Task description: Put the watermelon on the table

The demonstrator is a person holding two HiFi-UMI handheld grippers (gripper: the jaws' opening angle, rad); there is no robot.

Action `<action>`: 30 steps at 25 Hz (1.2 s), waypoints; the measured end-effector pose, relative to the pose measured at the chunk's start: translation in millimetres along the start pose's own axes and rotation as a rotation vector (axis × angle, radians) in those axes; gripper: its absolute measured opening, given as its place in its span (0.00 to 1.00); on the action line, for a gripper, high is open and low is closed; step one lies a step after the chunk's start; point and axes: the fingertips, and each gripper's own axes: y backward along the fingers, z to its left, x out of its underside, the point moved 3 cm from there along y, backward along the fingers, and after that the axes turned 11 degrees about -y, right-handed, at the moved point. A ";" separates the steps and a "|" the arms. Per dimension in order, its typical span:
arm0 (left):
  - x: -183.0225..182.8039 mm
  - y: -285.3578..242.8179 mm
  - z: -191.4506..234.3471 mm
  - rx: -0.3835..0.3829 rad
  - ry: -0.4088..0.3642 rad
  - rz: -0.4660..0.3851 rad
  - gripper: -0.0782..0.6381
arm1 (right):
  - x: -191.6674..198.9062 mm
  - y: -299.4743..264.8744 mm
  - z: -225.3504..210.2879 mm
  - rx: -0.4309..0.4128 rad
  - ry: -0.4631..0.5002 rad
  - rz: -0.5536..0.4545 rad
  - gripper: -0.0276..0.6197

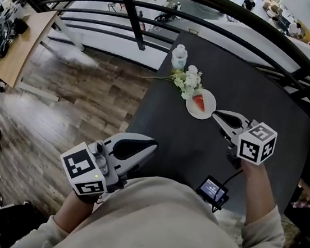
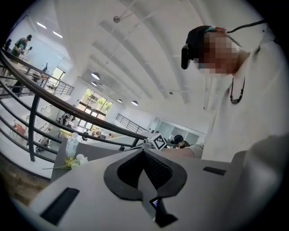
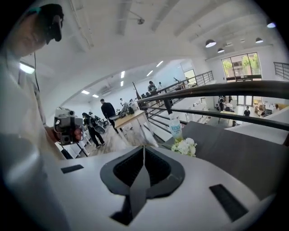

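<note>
**Left gripper (image 1: 153, 144) and right gripper (image 1: 214, 115): jaws together, empty**

The dark table (image 1: 261, 95) carries a white plate (image 1: 206, 115) beside white flowers (image 1: 188, 79). The watermelon slice (image 1: 198, 102) lies on that plate, near the right gripper's tips.

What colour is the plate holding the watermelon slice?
White. The plate holds a red watermelon slice. It shows best in the head view.
</note>
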 end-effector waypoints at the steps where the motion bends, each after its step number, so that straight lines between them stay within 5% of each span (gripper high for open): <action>1: -3.5 -5.2 -2.0 0.025 -0.011 0.004 0.11 | -5.1 12.2 10.8 -0.008 -0.010 -0.033 0.08; 10: -35.4 -40.4 -17.3 0.211 -0.075 0.010 0.11 | -55.3 138.7 117.0 -0.126 -0.042 -0.495 0.07; 14: -31.7 -65.5 -20.1 0.282 -0.100 0.015 0.11 | -45.3 166.9 117.5 -0.138 -0.096 -0.609 0.06; 22: -37.7 -88.6 -31.4 0.391 -0.109 -0.007 0.11 | -37.2 167.1 126.9 -0.114 -0.090 -0.652 0.06; 30: -35.9 -99.0 -27.7 0.409 -0.127 -0.007 0.11 | -29.4 168.6 119.3 -0.101 -0.094 -0.659 0.06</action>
